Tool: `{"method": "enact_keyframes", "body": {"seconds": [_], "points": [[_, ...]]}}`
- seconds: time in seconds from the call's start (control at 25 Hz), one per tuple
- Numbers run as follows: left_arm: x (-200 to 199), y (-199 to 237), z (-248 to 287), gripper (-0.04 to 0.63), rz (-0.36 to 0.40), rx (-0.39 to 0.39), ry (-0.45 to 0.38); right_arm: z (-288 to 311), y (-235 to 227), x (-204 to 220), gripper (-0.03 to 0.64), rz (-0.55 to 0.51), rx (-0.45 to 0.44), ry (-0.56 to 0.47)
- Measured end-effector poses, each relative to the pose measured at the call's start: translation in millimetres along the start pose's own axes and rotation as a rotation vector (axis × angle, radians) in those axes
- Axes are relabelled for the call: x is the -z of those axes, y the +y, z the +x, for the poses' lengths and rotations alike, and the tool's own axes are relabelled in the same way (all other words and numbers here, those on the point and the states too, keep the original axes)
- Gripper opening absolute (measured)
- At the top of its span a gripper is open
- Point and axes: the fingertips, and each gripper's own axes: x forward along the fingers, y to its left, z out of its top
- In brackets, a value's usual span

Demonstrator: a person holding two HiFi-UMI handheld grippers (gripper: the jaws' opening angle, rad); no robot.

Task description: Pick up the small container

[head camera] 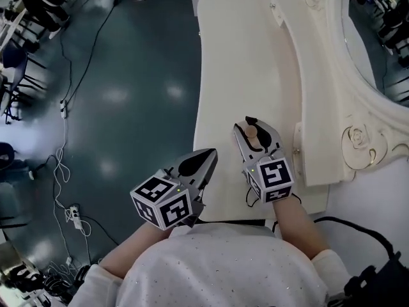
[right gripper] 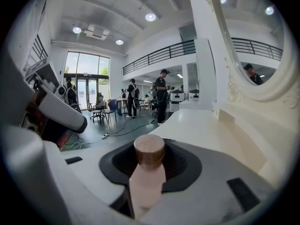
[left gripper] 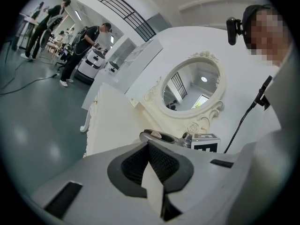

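Observation:
The small container is a pale pink bottle with a brown round cap. My right gripper is shut on it, just above the near part of the cream dressing table. In the right gripper view the container stands upright between the dark pads, its cap above them. My left gripper hangs at the table's left front edge, jaws shut with nothing between them. In the left gripper view its pads meet, and the right gripper shows just beyond them.
An ornate cream mirror frame and a raised ledge take up the table's right side. To the left the grey floor carries cables and a power strip. People stand in the far room.

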Motion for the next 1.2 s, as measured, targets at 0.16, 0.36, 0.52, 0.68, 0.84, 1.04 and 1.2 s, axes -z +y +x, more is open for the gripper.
{"method": "enact_keyframes", "body": {"seconds": [0.16, 0.36, 0.52, 0.68, 0.84, 1.04, 1.2], "points": [[-6, -2, -24, -0.005, -0.006, -0.094, -0.078, -5, 5, 2, 0.127, -0.009, -0.046, 0.017], [0, 2, -61, -0.003, -0.014, -0.201, -0.126, -3, 3, -2, 0.117, -0.031, -0.048, 0.009], [8, 5, -86, -0.005, -0.024, -0.25, -0.144, -4, -2, -1, 0.112, 0.016, -0.038, 0.019], [8, -2, -105, -0.003, -0.024, -0.245, -0.177, -16, 3, -12, 0.112, 0.069, -0.043, 0.003], [3, -15, -122, -0.005, 0.011, -0.192, -0.202, -42, 13, -36, 0.112, 0.124, -0.015, -0.053], [3, -32, -162, -0.004, 0.052, -0.118, -0.22, -101, 46, -74, 0.11, 0.16, 0.041, -0.161], [3, -45, -196, -0.005, 0.088, -0.065, -0.237, -155, 82, -97, 0.11, 0.149, 0.084, -0.231]]}}
